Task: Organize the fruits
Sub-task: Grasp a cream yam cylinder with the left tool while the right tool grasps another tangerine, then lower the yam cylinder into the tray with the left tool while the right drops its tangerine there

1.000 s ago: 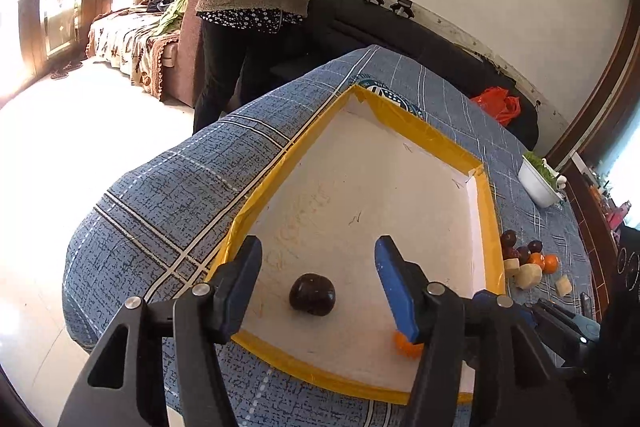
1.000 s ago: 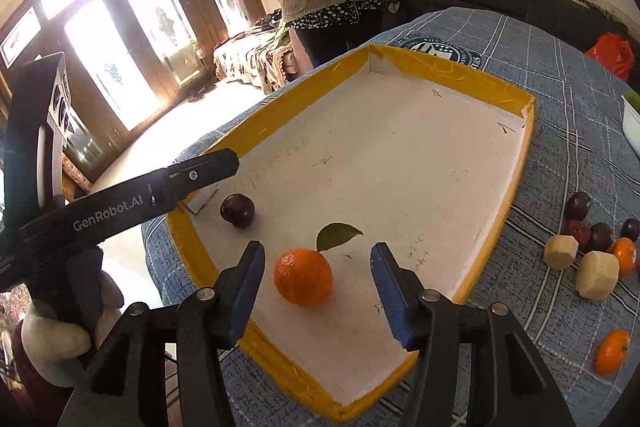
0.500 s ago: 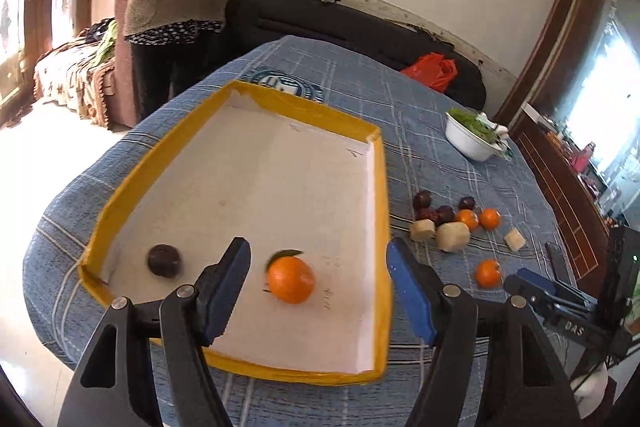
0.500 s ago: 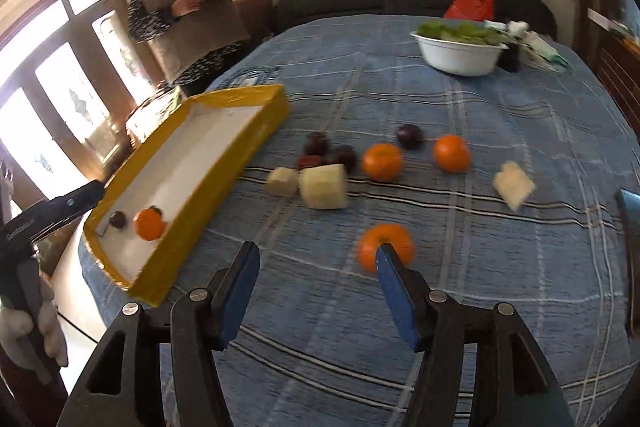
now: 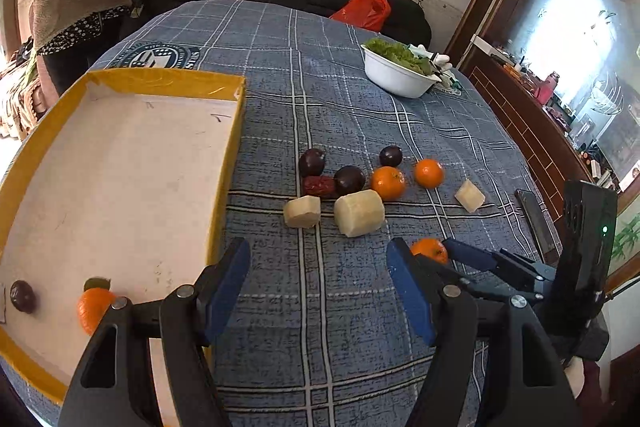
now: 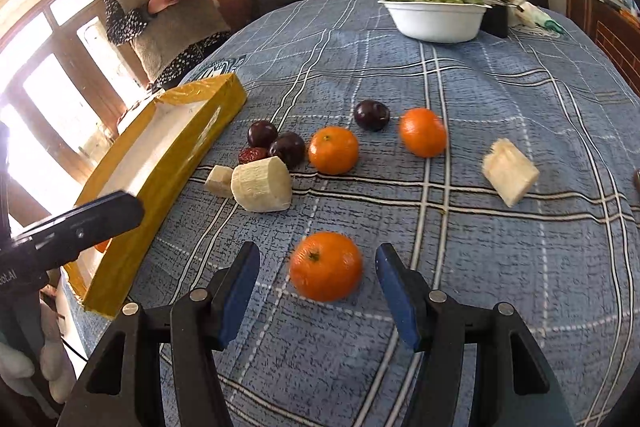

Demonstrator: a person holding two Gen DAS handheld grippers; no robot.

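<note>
Orange against the blue plaid cloth [image 6: 520, 267], the nearest tangerine [image 6: 326, 265] sits between the blue pads of my right gripper [image 6: 318, 287], a gap showing on either side; the jaws stand wide and touch nothing. From the left wrist view that same fruit [image 5: 429, 249] peeks out between the right gripper's fingers [image 5: 472, 255].

My left gripper [image 5: 318, 291] is also spread wide and empty, hovering over bare cloth just beside the yellow-rimmed tray [image 5: 230, 155]. Inside the tray, near its close corner, lie one tangerine with a leaf [image 5: 93, 307] and a dark plum [image 5: 23, 295], a little apart from each other, both left of my left finger.

Beyond both grippers the remaining fruit is clustered on the cloth: two more tangerines [image 6: 333, 155] [image 6: 423, 132], three dark plums [image 6: 262, 133] [image 6: 288, 149] [image 6: 371, 115], a red date [image 6: 252, 155] touching the plums, and three pale peeled chunks [image 6: 262, 183] [image 6: 219, 180] [image 6: 510, 171], the last one off to the right on its own.

A white bowl of greens [image 6: 434, 15] stands at the far side, and a person [image 6: 168, 3] stands beyond the tray.
</note>
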